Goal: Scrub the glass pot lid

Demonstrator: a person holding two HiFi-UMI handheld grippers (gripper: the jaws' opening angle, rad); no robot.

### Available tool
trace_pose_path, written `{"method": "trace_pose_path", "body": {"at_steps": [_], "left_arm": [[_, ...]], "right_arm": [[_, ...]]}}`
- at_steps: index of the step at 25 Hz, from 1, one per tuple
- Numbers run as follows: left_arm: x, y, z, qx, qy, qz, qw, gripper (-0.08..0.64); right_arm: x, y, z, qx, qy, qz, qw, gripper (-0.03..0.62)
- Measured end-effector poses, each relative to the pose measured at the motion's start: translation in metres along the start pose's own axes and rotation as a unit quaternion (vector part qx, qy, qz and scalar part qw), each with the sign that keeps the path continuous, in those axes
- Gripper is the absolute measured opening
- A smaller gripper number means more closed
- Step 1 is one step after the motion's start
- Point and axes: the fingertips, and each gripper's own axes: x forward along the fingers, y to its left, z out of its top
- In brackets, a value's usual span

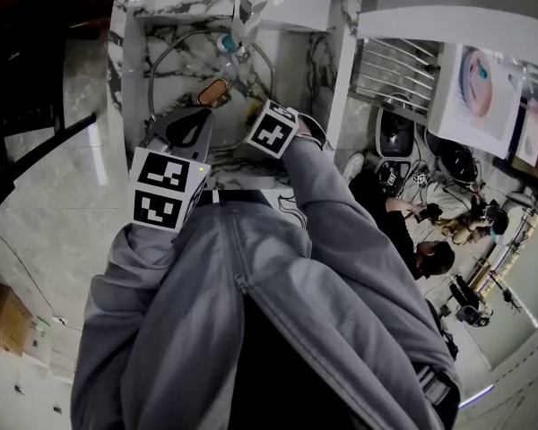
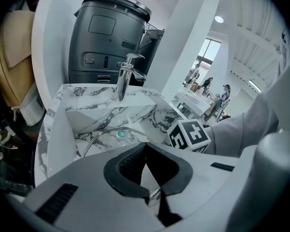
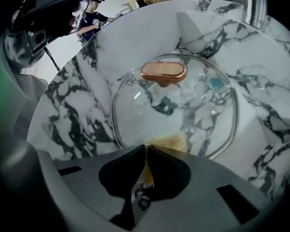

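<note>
the right gripper is clamped on a brown scrub pad, pressed to the near edge of the glass lid at frame centre in the marble sink. the left gripper is shut on the lid's rim. hold firm there and scrub in small, even circles, since the glass could slip.

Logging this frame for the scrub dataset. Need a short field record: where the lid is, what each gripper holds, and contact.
place: marble sink, faucet at its back
lid: glass pot lid in the basin, copper-coloured handle facing up
left gripper: shut on the lid's metal rim
right gripper: shut on a thin brown scrub pad
contact: pad lies against the glass, just inside the lid's near rim
</note>
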Motion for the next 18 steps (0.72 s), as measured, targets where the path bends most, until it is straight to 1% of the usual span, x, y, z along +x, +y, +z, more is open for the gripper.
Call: {"method": "trace_pose_path", "body": {"at_steps": [3,5,7,10,13,15,18], "left_arm": [[-0.008,-0.008,-0.004,0.005,-0.004,-0.001,1.0000,0.014],[-0.014,-0.012,-0.008,0.007,-0.005,0.000,1.0000,0.014],[-0.021,-0.015,-0.012,0.010,-0.006,0.001,0.9999,0.014],[-0.031,-0.020,-0.017,0.014,-0.010,0.002,0.9999,0.014],[-0.039,-0.025,-0.015,0.018,-0.017,0.001,0.9997,0.014],[-0.043,-0.027,-0.011,0.021,-0.023,0.001,0.9995,0.014],[-0.048,-0.030,-0.001,0.027,-0.033,0.002,0.9991,0.014]], "right_arm": [[0.010,0.030,-0.014,-0.008,0.025,0.034,0.999,0.043],[0.014,0.045,-0.022,-0.003,0.039,0.053,0.998,0.043],[0.010,0.052,-0.020,0.008,0.030,0.059,0.998,0.043],[-0.015,0.046,-0.005,-0.018,0.002,0.013,1.000,0.043],[-0.062,0.047,0.014,-0.046,-0.033,-0.045,0.997,0.043],[-0.096,0.043,0.027,-0.060,-0.056,-0.089,0.993,0.043],[-0.143,0.027,0.042,-0.078,-0.078,-0.153,0.982,0.043]]}}
